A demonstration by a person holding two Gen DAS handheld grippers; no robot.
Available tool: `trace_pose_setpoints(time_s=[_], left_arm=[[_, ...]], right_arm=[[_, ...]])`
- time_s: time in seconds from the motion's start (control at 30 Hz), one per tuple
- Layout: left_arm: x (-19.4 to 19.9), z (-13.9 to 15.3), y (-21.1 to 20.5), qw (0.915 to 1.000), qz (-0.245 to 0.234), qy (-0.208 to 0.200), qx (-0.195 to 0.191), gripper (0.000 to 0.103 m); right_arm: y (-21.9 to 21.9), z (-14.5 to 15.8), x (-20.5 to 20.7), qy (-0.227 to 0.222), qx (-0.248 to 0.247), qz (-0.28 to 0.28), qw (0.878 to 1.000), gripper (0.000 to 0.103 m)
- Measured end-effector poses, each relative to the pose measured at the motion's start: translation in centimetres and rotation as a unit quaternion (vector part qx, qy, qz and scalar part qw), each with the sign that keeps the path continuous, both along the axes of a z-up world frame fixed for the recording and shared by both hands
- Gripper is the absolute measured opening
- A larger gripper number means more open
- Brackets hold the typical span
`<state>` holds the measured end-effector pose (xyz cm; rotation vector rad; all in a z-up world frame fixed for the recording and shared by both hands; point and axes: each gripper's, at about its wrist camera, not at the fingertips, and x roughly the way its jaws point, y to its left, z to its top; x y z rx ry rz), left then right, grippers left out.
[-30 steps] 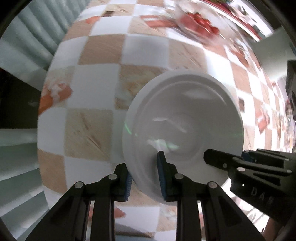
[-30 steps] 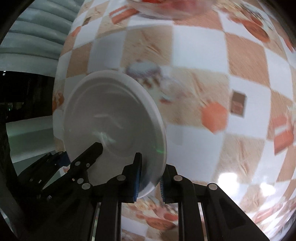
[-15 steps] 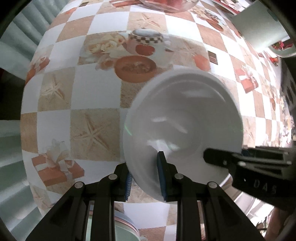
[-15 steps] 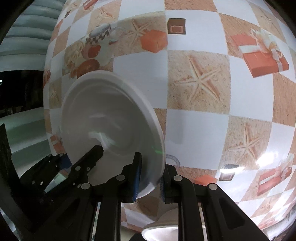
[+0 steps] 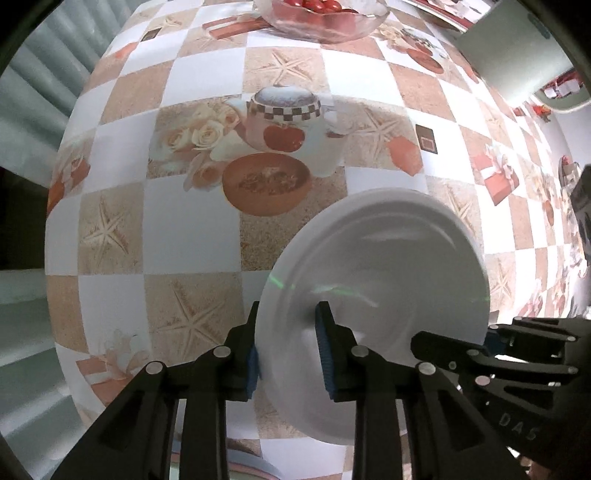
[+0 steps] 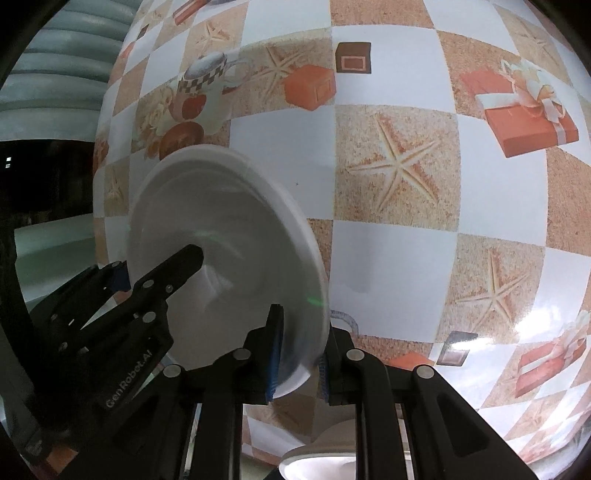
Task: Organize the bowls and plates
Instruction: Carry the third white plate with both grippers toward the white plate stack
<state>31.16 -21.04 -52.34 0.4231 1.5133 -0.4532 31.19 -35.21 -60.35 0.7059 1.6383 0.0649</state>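
the white plate (image 5: 388,280) is carried between both grippers above the checkered counter (image 5: 192,206), tilted, its hollow face turned toward the cameras. the left gripper (image 5: 286,354) is clamped on the plate's rim at the lower left of the left wrist frame, one finger behind the rim and one inside the well. the right gripper (image 6: 297,354) is clamped on the opposite rim, at lower centre of the right wrist frame. each gripper appears in the other's view, so the two grips lie across the plate's diameter and neither is nearer than the other.

the deciding relation: a second white dish (image 6: 317,461) shows at the bottom edge of the right wrist frame, below the right gripper's fingers. judged from this, the stacking target lies beneath and toward the operator; the plate must be levelled before lowering. a glass bowl of tomatoes (image 5: 321,18) stands well apart at the top of the left wrist frame.
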Motion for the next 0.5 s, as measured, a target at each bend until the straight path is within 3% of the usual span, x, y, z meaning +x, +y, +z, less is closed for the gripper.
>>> trace_pose_setpoints(time_s=[0.1, 0.5], left_arm=[[0.2, 0.3, 0.7, 0.9995, 0.026, 0.012, -0.014, 0.024], [-2.4, 4.2, -0.2, 0.9995, 0.007, -0.020, -0.022, 0.024]], right_arm=[[-0.1, 0.6, -0.2, -0.009, -0.003, -0.004, 1.000, 0.019], [-1.8, 4.0, -1.3, -0.024, -0.003, -0.024, 0.999, 0.020]])
